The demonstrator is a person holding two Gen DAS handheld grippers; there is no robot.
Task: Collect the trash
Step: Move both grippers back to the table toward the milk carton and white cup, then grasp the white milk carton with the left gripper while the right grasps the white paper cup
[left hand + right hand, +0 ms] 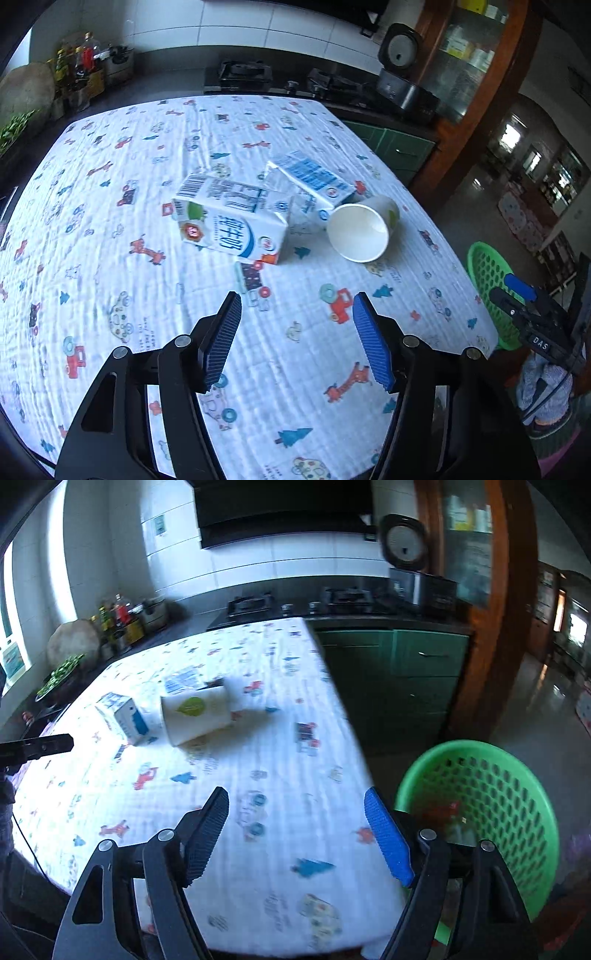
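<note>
Two white-and-blue milk cartons lie flat on the table's cartoon-print cloth [110, 229]: the nearer carton [232, 221] and the farther carton [314, 181]. A white paper cup [364, 230] lies on its side beside them, its mouth facing me. My left gripper [297, 299] hovers open over the cloth short of the cartons, nothing between its blue pads. My right gripper [295, 792] is open and empty above the table's right edge, next to a green plastic basket [476, 744] on the floor. From there the cup [197, 714] and a carton [127, 716] lie far left.
Behind the table runs a dark counter with a gas stove [245, 72], a rice cooker [400, 74] with its lid up and bottles [79, 62]. Green cabinets [406, 664] and a wooden post [506, 609] stand to the right. Something red [443, 810] lies in the basket.
</note>
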